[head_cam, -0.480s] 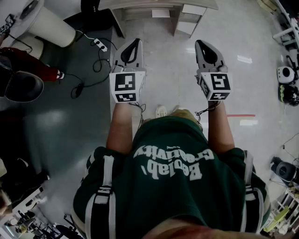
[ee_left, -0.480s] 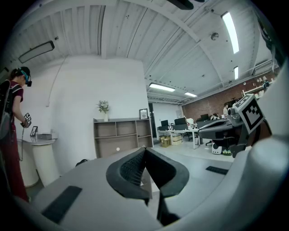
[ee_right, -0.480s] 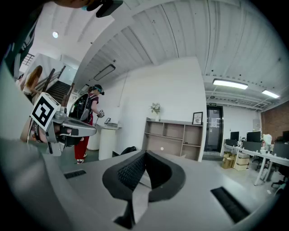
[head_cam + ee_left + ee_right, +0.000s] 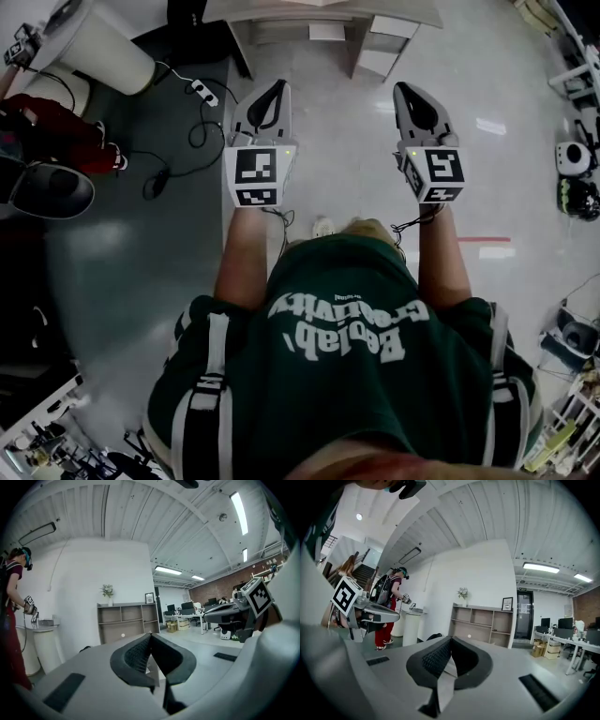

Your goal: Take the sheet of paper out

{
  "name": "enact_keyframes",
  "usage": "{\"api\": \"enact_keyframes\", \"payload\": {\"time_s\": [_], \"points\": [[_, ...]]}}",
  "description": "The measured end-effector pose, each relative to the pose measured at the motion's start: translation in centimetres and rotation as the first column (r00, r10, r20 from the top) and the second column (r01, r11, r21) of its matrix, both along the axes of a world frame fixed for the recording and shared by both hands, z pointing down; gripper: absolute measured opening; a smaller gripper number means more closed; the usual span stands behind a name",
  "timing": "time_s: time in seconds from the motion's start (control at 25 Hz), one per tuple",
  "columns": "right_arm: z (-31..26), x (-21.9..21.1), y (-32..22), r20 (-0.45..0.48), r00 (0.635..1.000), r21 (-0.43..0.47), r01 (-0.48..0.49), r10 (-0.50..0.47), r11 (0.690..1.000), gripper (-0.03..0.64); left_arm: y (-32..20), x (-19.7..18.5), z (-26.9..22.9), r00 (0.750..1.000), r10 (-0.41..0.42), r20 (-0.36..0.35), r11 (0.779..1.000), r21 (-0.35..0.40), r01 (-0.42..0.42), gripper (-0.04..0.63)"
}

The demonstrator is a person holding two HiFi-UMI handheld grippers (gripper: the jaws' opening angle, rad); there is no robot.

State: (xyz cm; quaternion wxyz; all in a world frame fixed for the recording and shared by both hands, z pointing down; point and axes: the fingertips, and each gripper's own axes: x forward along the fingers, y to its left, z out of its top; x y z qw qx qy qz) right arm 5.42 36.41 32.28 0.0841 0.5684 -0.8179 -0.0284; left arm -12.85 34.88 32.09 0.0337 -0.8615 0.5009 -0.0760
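Grey plastic shells and black ribbed pads make up both claws, and each pair of pads is pressed together at the tips with nothing between them. In the head view the left gripper sits at 11 o'clock and the right gripper at 1 o'clock. The two are well apart and parallel, and both point away from the person's body over the bare floor. Held out level and shut like this, they look like a ready stance before any reach, so the task has probably not begun.

No view shows the sheet of paper, so its place relative to either claw cannot be told. The left gripper's own view and the right gripper's own view both look toward a wooden shelf unit at 12 o'clock, well beyond the jaw tips. The sheet may be there, but its open compartments are too small to read. At 9 o'clock another person stands at a white round table, apart from this work.
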Motion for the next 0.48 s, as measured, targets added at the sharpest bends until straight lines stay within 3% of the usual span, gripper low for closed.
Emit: {"api": "enact_keyframes", "payload": {"time_s": [0.48], "points": [[0.3,1.5,-2.8,0.035,0.999,0.007,-0.009,0.009,1.0,0.034,-2.7,1.1,0.0,1.0,-0.003,0.005,1.0,0.009,0.002,0.018]]}}
